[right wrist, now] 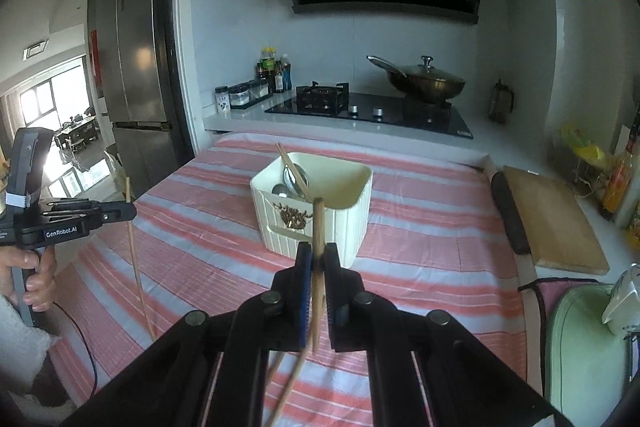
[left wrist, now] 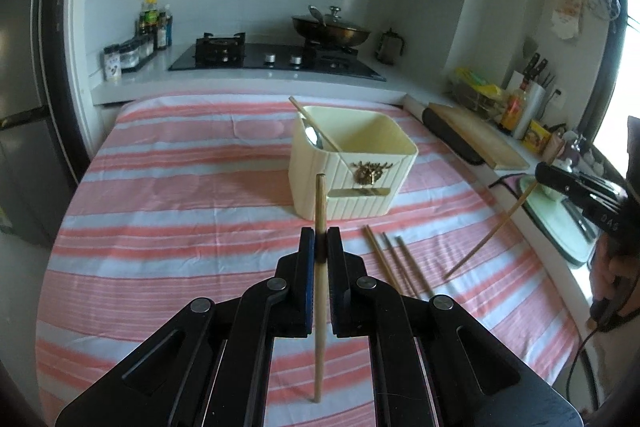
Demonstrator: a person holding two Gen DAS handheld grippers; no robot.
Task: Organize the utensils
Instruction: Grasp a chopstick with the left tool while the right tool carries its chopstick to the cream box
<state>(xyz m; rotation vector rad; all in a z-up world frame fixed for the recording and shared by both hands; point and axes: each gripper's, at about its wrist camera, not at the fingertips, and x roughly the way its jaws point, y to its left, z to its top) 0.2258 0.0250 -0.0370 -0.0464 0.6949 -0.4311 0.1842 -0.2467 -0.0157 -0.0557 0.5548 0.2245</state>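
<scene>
A cream square holder (left wrist: 352,171) stands on the striped cloth, with a spoon (left wrist: 314,137) and a chopstick (left wrist: 316,125) in it; it also shows in the right wrist view (right wrist: 316,211). My left gripper (left wrist: 321,241) is shut on a wooden chopstick (left wrist: 319,287), held upright just short of the holder. My right gripper (right wrist: 317,255) is shut on another chopstick (right wrist: 317,267), in front of the holder. Three chopsticks (left wrist: 396,267) lie on the cloth right of my left gripper. The right gripper also shows at the right edge of the left wrist view (left wrist: 538,175), and the left gripper at the left of the right wrist view (right wrist: 130,213).
The pink-and-white striped cloth (left wrist: 180,227) covers the table. A wooden cutting board (left wrist: 480,135) lies at its right edge. Behind are a stove (left wrist: 276,61) with a wok (left wrist: 330,31), spice jars (left wrist: 128,55) and a fridge (right wrist: 136,67).
</scene>
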